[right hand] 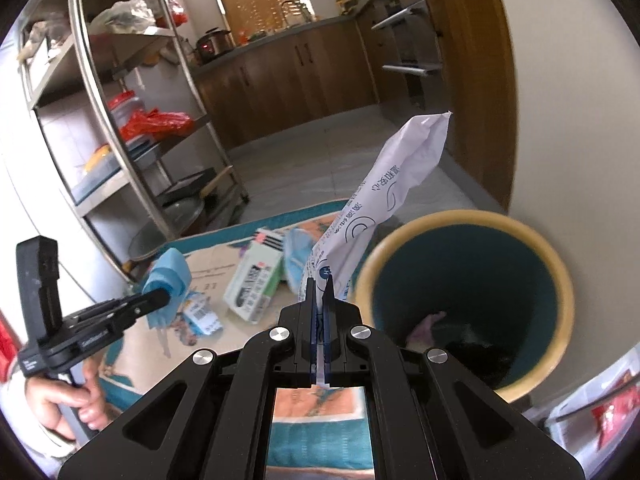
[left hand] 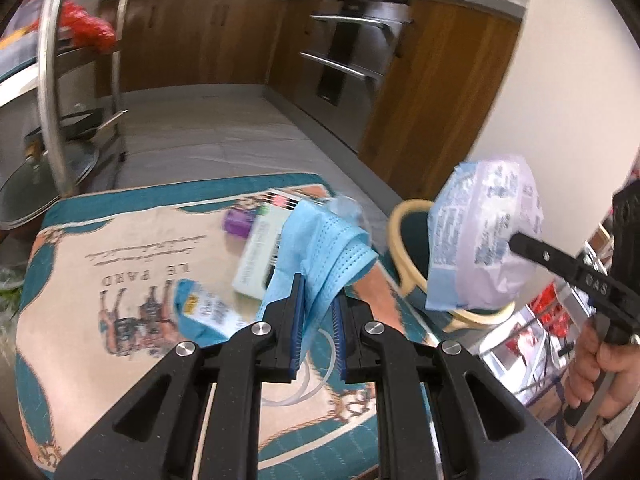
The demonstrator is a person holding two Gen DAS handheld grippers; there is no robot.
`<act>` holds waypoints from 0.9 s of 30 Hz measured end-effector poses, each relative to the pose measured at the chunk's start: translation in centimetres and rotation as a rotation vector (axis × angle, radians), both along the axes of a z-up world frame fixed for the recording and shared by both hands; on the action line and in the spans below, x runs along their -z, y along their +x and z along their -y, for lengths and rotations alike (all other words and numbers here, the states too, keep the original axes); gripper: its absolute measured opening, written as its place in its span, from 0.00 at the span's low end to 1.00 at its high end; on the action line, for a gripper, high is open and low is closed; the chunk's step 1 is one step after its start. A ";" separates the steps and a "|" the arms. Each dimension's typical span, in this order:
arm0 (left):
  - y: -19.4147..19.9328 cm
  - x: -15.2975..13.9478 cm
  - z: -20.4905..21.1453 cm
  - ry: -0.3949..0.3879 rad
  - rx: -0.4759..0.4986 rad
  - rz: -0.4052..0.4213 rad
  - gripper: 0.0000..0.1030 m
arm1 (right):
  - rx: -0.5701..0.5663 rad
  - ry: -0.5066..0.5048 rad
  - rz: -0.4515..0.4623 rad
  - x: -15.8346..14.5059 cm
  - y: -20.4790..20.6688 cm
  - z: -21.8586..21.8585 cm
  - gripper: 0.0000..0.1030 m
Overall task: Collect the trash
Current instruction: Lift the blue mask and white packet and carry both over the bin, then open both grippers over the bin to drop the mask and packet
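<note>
My left gripper [left hand: 318,288] is shut on a light blue face mask [left hand: 324,240], held above the patterned tablecloth [left hand: 120,240]. In the right wrist view the same gripper [right hand: 160,297] and mask [right hand: 170,276] show at the left. My right gripper [right hand: 319,288] is shut on a white and blue plastic wrapper [right hand: 384,208] that sticks up beside the bin [right hand: 460,219], a round one with a cream rim and teal inside. From the left, that wrapper [left hand: 480,236] hangs over the bin [left hand: 393,232]. A white box [right hand: 256,284], a small blue packet [right hand: 202,316] and another blue mask [right hand: 298,260] lie on the cloth.
A steel shelf rack [right hand: 120,120] with red bags stands left of the table, with pans on the floor under it. Wooden cabinets [left hand: 200,36] and an oven [left hand: 348,52] line the far side. A white wall [left hand: 560,100] is behind the bin. A wire basket [left hand: 532,340] sits low right.
</note>
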State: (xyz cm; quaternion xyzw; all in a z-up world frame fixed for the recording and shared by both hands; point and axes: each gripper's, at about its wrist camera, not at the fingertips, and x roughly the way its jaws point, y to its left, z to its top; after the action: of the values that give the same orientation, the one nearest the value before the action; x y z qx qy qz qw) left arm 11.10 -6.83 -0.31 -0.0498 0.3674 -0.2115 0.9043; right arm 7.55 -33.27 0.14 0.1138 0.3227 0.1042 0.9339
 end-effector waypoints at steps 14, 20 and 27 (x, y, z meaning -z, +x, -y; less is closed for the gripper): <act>1.4 -1.4 9.6 -0.020 0.214 0.003 0.11 | 0.175 -0.156 -0.050 1.7 -0.8 5.5 0.03; 2.5 -0.9 15.1 -0.025 0.317 -0.018 0.11 | 0.205 -0.218 -0.093 2.8 -0.1 6.3 0.03; 4.3 1.6 19.4 -0.013 0.374 -0.087 0.11 | 0.182 -0.304 -0.138 4.0 0.3 5.3 0.03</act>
State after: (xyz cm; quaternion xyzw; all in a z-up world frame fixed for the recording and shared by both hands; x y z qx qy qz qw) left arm 15.41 -26.27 -1.86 0.0045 0.4076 -0.3760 0.8321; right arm 7.89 -38.58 -3.86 0.0068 0.3862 -0.0386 0.9216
